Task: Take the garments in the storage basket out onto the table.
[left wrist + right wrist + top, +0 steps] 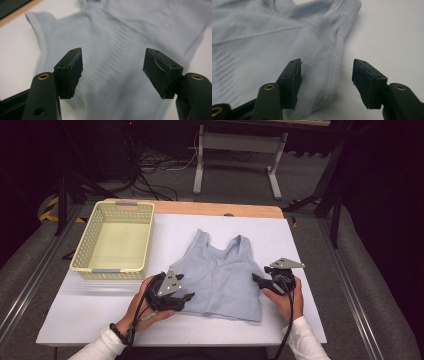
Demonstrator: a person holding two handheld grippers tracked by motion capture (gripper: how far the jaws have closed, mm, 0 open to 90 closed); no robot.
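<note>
1. I see the pale yellow basket [114, 241] at the table's far left with nothing in it, its perforated walls upright.
2. The light blue tank top [221, 277] lies flat on the white table [75, 312], just right of the basket and apart from it.
3. My left gripper [189, 296] sits at the top's left hem, jaws apart over the fabric, clamping nothing.
4. My right gripper [257, 279] is at the top's right edge, jaws apart astride the seam, not pressing it.
</note>
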